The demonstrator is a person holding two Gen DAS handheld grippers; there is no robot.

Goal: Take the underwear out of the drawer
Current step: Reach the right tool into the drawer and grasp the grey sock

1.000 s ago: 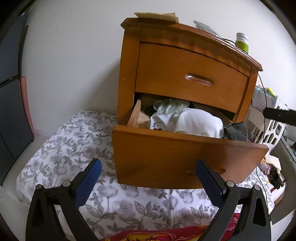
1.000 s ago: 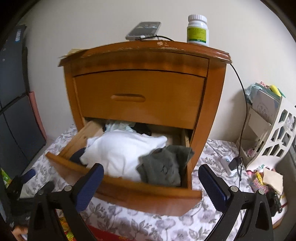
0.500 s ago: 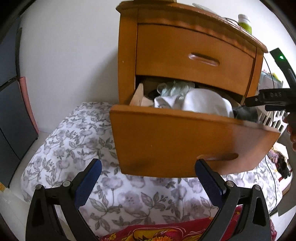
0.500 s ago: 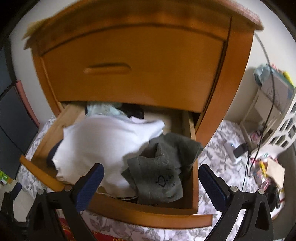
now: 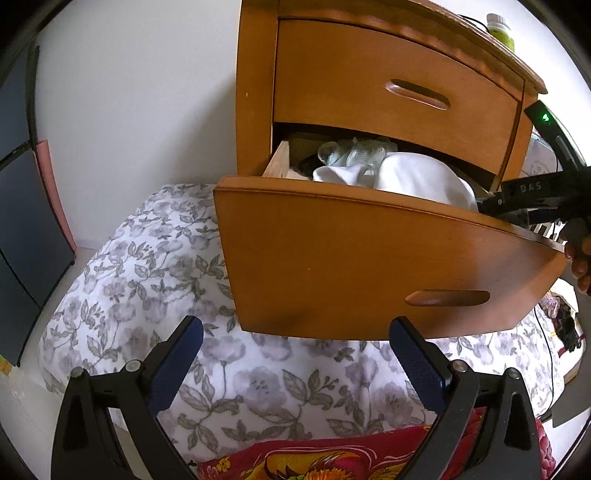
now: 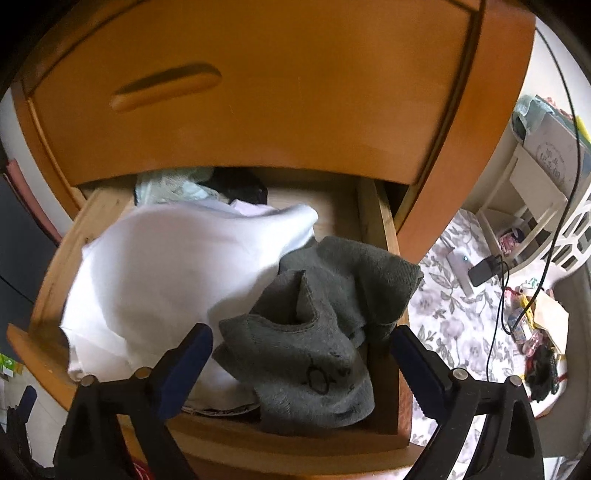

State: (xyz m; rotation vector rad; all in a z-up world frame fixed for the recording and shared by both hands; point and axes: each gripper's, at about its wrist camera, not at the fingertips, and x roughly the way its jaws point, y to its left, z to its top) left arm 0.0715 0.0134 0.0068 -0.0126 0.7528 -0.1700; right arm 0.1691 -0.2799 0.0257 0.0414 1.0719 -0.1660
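Note:
The lower drawer [image 5: 369, 266] of a wooden nightstand stands pulled out and full of clothes. White cloth [image 5: 417, 177] and a pale green piece [image 5: 354, 153] show over its front. My left gripper [image 5: 295, 328] is open and holds nothing, low in front of the drawer's face. From above, a crumpled grey garment [image 6: 332, 280] lies at the drawer's right, next to a big white garment [image 6: 177, 266]. My right gripper [image 6: 301, 334] hangs over it, jaws wide and closing; the grey cloth lies between the fingers, not pinched. Its black body [image 5: 532, 199] and a hand [image 5: 580, 258] show at the drawer's right.
The upper drawer [image 5: 388, 85] is shut, and a bottle [image 5: 498, 29] stands on top. Floral bedding [image 5: 184, 258] and a red cloth [image 5: 332, 458] lie below. A white shelf unit [image 6: 535, 184], a cable and a charger [image 6: 484, 271] crowd the right. A dark panel [image 5: 18, 203] stands left.
My right gripper has dropped and tipped down from facing the nightstand to hanging just over the grey garment. My left gripper has sunk a little, and the right gripper has come into its view.

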